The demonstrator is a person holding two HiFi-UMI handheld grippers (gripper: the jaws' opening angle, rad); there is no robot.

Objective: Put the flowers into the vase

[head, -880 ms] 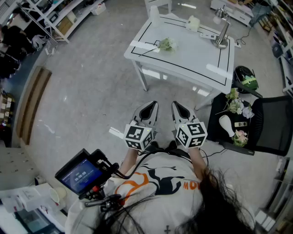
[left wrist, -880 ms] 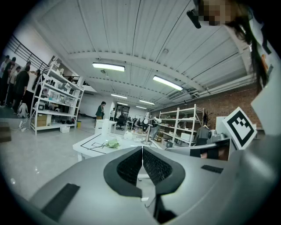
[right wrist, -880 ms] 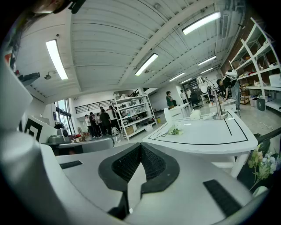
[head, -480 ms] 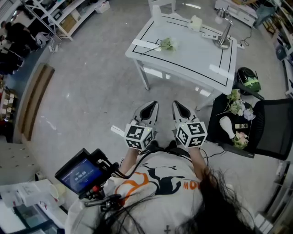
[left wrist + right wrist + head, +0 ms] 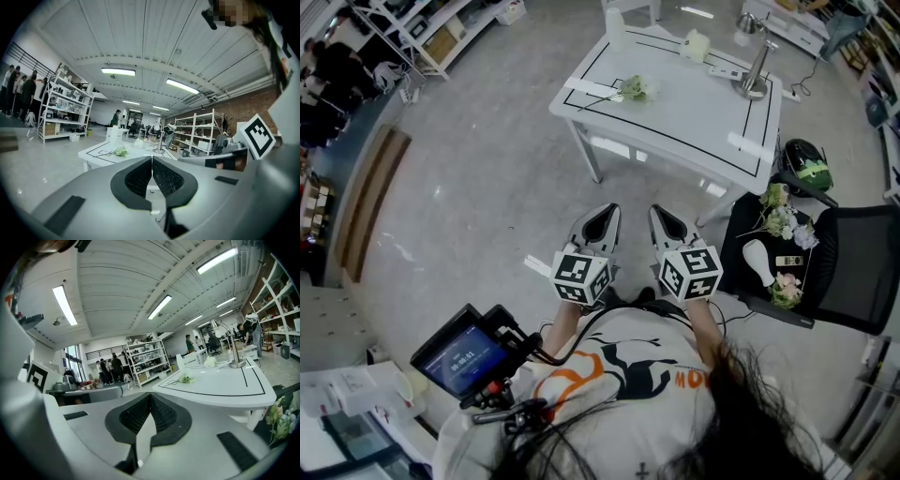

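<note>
Flower (image 5: 635, 88) ahead on counter (image 5: 703, 117); vase (image 5: 759, 261) off to the right on chair (image 5: 853, 267).

Side by side and low in front of the person, left hand-held gripper (image 5: 602, 217) and right hand-held gripper (image 5: 664, 219) both have jaws pressed together on nothing, well apart from the counter. The flower lies on the counter's left part, roughly straight ahead, with its head to the right and its stem running left toward the edge, so the stem end sits on the left hand-held gripper's side. The white vase lies on its side on the chair seat among loose flowers (image 5: 780, 211), near the right hand-held gripper. Likely split: left takes the stem, right takes the vase.
</note>
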